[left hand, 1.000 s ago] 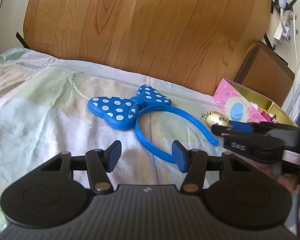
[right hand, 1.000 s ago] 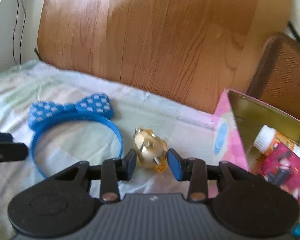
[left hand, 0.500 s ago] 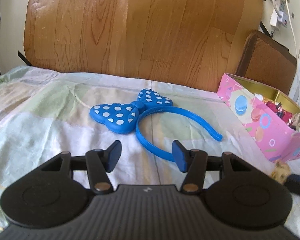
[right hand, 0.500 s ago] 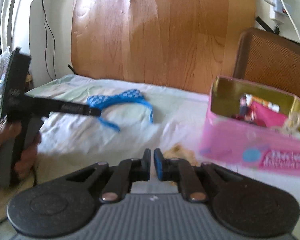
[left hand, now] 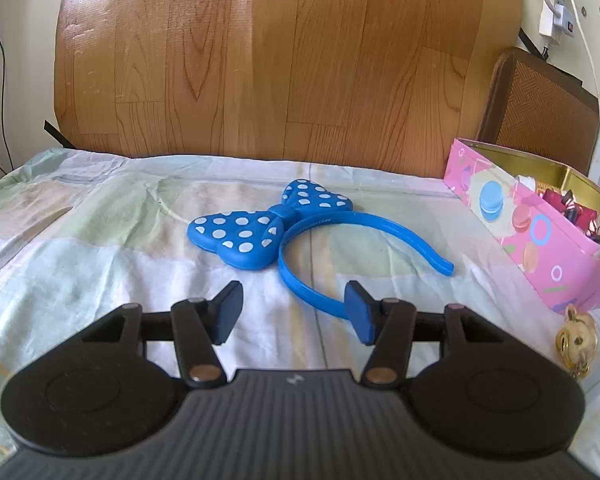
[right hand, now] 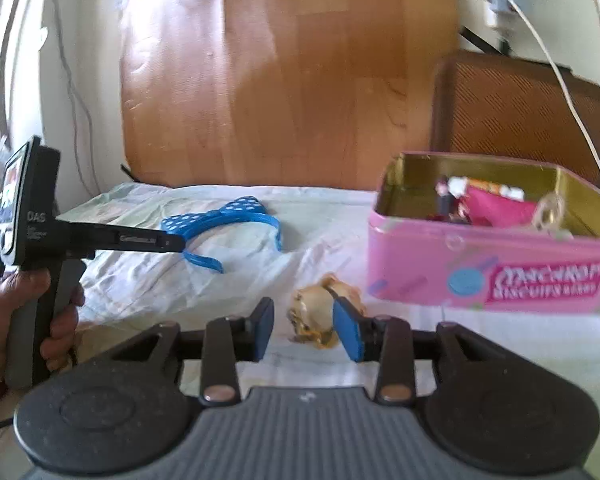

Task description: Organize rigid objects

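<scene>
Blue plastic headband [left hand: 332, 240] with white-dotted bow; pink biscuit tin [left hand: 540, 236], gold inside, printed with pastel macarons; shiny, seemingly gold trinket [left hand: 576, 336]; pale green-and-white patchwork bedsheet [left hand: 100, 240]; wood-grain brown headboard [left hand: 284, 56].

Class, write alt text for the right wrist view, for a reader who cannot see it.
The open right gripper hovers around a small gold trinket lying on a pale bedsheet. An open pink tin of odds and ends sits right; a blue polka-dot bow headband lies farther back, near the hand-held left gripper.
</scene>
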### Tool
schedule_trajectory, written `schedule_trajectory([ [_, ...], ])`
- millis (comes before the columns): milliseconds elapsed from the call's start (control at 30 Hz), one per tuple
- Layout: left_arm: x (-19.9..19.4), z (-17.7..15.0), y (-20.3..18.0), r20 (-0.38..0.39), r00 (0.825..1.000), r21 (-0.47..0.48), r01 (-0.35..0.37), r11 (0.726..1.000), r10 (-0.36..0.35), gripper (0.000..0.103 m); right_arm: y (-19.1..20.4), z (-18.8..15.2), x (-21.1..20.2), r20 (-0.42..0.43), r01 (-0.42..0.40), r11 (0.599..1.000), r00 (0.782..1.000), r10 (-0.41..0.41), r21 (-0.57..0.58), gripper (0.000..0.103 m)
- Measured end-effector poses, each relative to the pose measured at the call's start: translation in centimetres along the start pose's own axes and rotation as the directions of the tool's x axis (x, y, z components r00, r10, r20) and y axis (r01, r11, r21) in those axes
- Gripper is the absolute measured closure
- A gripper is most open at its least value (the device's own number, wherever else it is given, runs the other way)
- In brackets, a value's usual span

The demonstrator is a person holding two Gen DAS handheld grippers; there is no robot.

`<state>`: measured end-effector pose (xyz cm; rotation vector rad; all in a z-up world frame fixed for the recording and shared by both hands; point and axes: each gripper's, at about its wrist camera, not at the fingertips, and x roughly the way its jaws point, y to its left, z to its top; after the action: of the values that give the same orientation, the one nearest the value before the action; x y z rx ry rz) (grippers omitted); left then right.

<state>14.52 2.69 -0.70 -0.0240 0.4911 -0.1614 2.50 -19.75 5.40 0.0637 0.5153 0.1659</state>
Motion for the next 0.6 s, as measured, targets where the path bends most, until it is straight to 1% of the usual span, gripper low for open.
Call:
schedule_trajectory([
  [200,0.0,-0.1,0.0,0.002,1.0,0.003,0.004,1.0,-0.004,0.045,-1.1,-1.0,0.2,-0.021,0.035,0.998,0.999,-0.034,0.05,0.068],
  [300,-0.1,-0.1,0.1,0.002,1.0,0.003,0.007,1.0,-0.007,0.044,-1.4,-1.5,0.6,-0.041,0.041,0.996,0.998,-0.038,0.075,0.068],
  [467,0.0,-0.1,-0.1,0.002,1.0,0.008,0.011,1.0,-0.011,0.044,-2.0,-1.6,0.8,-0.049,0.042,0.992,0.998,-0.036,0.118,0.068],
  [600,0.0,-0.1,-0.1,0.002,1.0,0.009,0.011,1.0,-0.011,0.044,-2.1,-1.6,0.9,-0.049,0.045,0.991,0.998,-0.039,0.129,0.068],
])
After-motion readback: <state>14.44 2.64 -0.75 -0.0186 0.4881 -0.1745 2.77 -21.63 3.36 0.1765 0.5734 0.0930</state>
